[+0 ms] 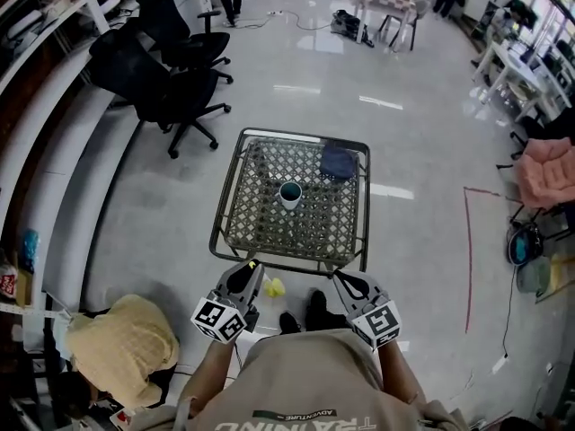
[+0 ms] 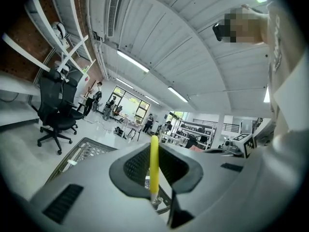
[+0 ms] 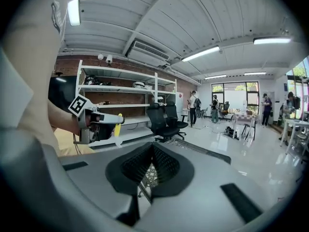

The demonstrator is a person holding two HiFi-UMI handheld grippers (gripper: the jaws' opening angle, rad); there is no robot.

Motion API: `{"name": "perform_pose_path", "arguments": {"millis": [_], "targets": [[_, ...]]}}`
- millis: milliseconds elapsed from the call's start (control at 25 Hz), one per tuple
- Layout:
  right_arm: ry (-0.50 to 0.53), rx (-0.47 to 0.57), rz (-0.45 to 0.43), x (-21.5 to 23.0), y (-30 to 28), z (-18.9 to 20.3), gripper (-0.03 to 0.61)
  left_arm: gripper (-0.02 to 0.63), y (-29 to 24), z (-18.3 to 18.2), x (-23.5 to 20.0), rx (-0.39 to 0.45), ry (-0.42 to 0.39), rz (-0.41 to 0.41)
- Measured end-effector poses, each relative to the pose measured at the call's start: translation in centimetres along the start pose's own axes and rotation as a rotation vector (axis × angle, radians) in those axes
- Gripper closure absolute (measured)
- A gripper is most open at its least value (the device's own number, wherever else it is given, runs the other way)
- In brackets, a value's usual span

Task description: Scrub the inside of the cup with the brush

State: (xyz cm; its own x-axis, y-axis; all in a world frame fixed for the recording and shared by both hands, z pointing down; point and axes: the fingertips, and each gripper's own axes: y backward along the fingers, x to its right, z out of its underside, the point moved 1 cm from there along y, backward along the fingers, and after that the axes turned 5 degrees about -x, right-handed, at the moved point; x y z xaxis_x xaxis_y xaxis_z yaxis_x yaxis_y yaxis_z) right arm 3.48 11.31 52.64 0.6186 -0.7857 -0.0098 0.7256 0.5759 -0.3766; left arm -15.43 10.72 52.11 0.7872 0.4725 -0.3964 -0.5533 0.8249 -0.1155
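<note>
On a low woven-mesh table (image 1: 235, 192) stands a white cup (image 1: 289, 194) with a teal inside, upright near the table's middle. A dark blue cloth (image 1: 338, 162) lies behind it at the far right corner. My left gripper (image 1: 253, 268) hovers just before the table's near edge, shut on a yellow brush (image 1: 273, 286) whose handle (image 2: 154, 164) stands upright between the jaws. My right gripper (image 1: 340, 277) is beside it, also short of the table, shut with nothing in it (image 3: 152, 148). In the right gripper view, the left gripper (image 3: 94, 122) and brush (image 3: 117, 125) show at the left.
Two black office chairs (image 1: 168, 77) stand left of the table. A yellow cushion (image 1: 121, 343) lies at my lower left, and shelving (image 1: 36, 52) runs along the left wall. A red tape line (image 1: 466, 259) marks the floor at right, near a pink chair (image 1: 547, 171).
</note>
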Motion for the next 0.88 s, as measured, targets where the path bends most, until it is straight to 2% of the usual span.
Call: {"name": "perform_pose_path", "arguments": {"millis": [200, 280, 560, 880], "targets": [[0.033, -0.022, -0.026, 0.0, -2.5, -0.9, 0.565, 0.56, 0.7, 0.4, -2.6, 0.033, 0.062, -0.039], [0.053, -0.007, -0.027, 0.2, -3.7, -1.9, 0.565, 0.56, 0.8, 0.0, -3.3, 0.034, 0.064, -0.056], [0.03, 0.014, -0.073, 2.6, -6.2, -2.2, 0.565, 0.56, -2.0, -2.0, -3.7, 0.018, 0.006, -0.071], [-0.006, 0.023, -0.098, 7.8, -10.4, -2.3, 0.565, 0.56, -7.0, -5.9, -5.1, 0.006, -0.056, -0.062]]}}
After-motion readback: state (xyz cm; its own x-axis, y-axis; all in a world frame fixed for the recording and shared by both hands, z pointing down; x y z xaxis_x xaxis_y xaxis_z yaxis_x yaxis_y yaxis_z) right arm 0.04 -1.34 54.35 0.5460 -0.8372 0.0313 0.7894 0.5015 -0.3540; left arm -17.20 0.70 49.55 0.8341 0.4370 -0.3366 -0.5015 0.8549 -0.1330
